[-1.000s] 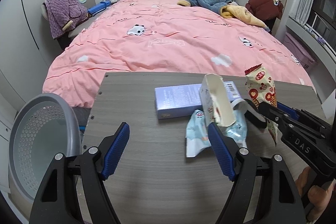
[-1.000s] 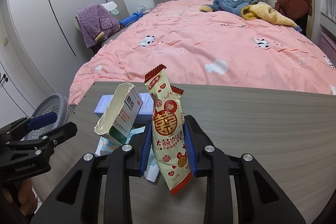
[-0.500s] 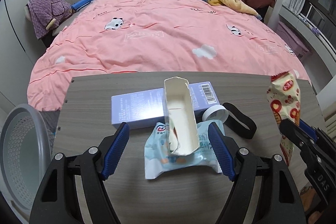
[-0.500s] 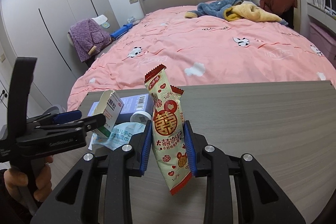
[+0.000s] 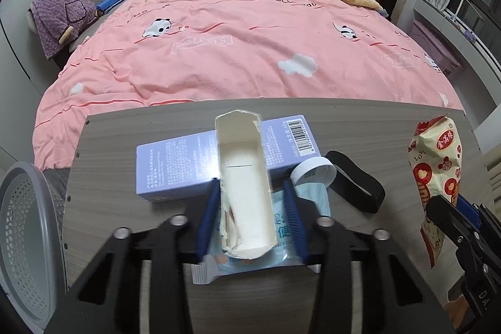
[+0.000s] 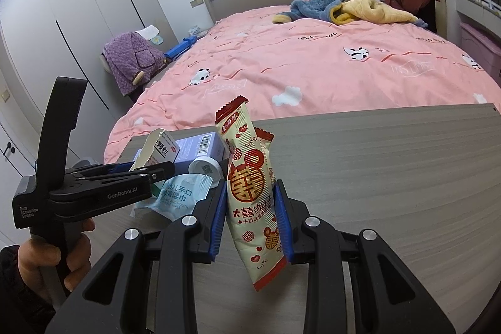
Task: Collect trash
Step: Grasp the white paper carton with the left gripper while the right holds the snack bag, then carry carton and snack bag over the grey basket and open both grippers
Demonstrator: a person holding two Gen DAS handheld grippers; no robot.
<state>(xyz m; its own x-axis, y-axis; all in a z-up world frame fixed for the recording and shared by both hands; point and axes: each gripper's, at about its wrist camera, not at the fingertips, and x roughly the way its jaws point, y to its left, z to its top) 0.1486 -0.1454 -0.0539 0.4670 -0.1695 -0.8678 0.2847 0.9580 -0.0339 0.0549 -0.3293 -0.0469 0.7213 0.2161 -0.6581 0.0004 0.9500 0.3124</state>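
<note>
A torn white carton (image 5: 244,177) stands upright on the grey table (image 5: 103,177). It is between the blue pads of my left gripper (image 5: 250,183), whose jaws are closing and press on its sides. From the right wrist view the carton (image 6: 156,149) sticks up out of the left gripper (image 6: 169,169). My right gripper (image 6: 250,187) is shut on a red and cream snack packet (image 6: 250,193), held upright above the table. The left wrist view shows the packet (image 5: 435,165) and the right gripper (image 5: 451,215) at the right edge.
Under the carton lies a light blue wet-wipe pack (image 5: 281,224). Behind it are a lilac box (image 5: 175,165), a white cap (image 5: 313,169) and a black band (image 5: 357,180). A grey mesh basket (image 5: 22,233) stands left of the table. The pink bed (image 5: 235,36) lies beyond.
My left gripper moved over to the carton, and its wide-open jaws closed in on the carton's sides. The right gripper drifted sideways, still holding the snack packet.
</note>
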